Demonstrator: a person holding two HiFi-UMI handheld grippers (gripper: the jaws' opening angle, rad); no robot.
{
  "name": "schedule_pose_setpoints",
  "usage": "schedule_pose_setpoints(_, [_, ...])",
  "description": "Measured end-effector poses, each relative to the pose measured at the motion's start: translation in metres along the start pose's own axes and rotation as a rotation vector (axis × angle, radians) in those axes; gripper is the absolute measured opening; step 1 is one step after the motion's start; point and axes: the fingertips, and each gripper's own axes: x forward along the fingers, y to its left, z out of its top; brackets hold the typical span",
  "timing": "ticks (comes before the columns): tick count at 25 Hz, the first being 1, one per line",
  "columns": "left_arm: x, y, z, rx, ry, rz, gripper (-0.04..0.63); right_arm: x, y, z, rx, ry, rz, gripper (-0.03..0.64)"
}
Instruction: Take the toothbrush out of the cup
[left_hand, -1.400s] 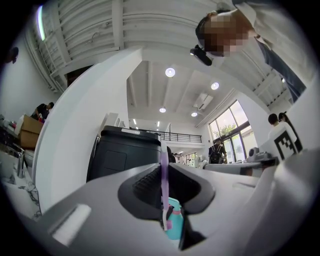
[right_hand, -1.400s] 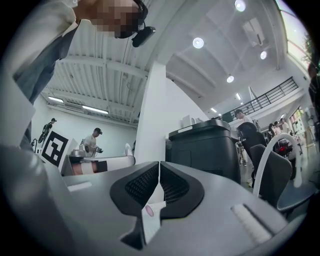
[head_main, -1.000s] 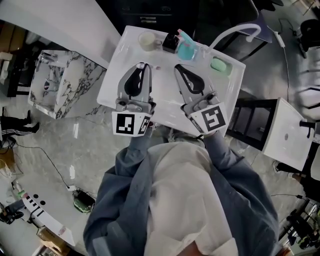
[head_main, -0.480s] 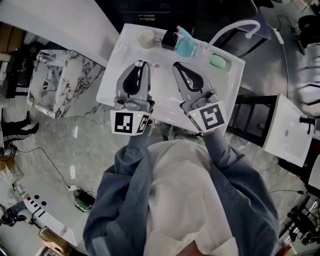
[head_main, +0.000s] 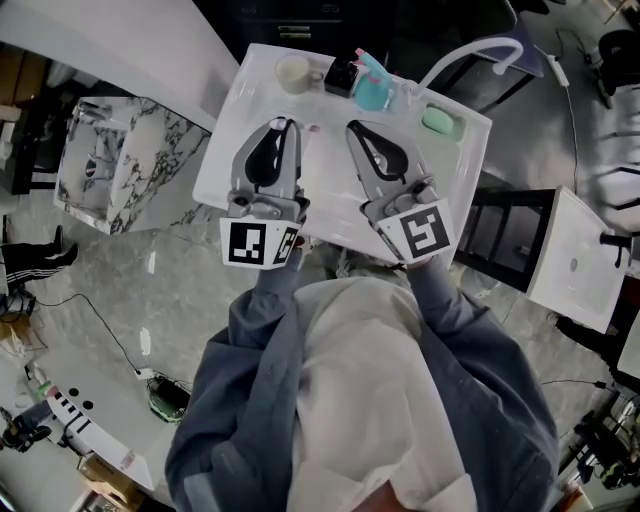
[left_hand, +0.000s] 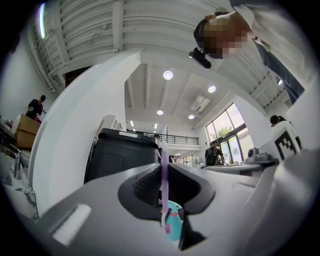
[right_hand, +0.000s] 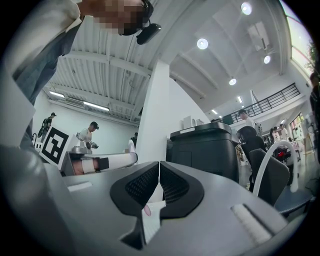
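1. L gripper (left_hand: 164, 169) is clamped on the toothbrush (left_hand: 164, 192). The thin handle is pinched betw. the ribbed black pads, so the brush is already clear of the teal cup (head_main: 372, 96).
2. Key relation: the brush's long axis runs across the jaws. It stands upright in the left gripper view, sticking out above & below the pads. Cup sits ahead of L gripper and off to its right, at the back of the white basin top (head_main: 225, 150), apart from the brush.
3. R gripper (right_hand: 159, 167) has its pads together w/ nothing betw. them. It's the nearer one to the cup, but prob. not needed.
4. Next, by my read: lay the brush on bare basin surface near the L jaws. That means tipping the handle from upright to flat.
5. Materials:
   - Handle: translucent purple plastic, slim & smooth; could pivot in a pinch grip.
   - Cup: glossy hard plastic w/ a pink mark.
   - Basin top: glossy white, likely slick.
   - Green soap-like lump (head_main: 437, 122) & cream cup (head_main: 293, 72) are well clear.
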Motion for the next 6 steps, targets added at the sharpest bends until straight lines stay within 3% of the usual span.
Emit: schedule_pose_setpoints(6, [0.0013, 0.0019, -0.0002, 0.002, 0.001, -0.003, 0.101, 0.0029, -0.0011, 0.0017, -0.016, -0.016, -0.003, 0.011])
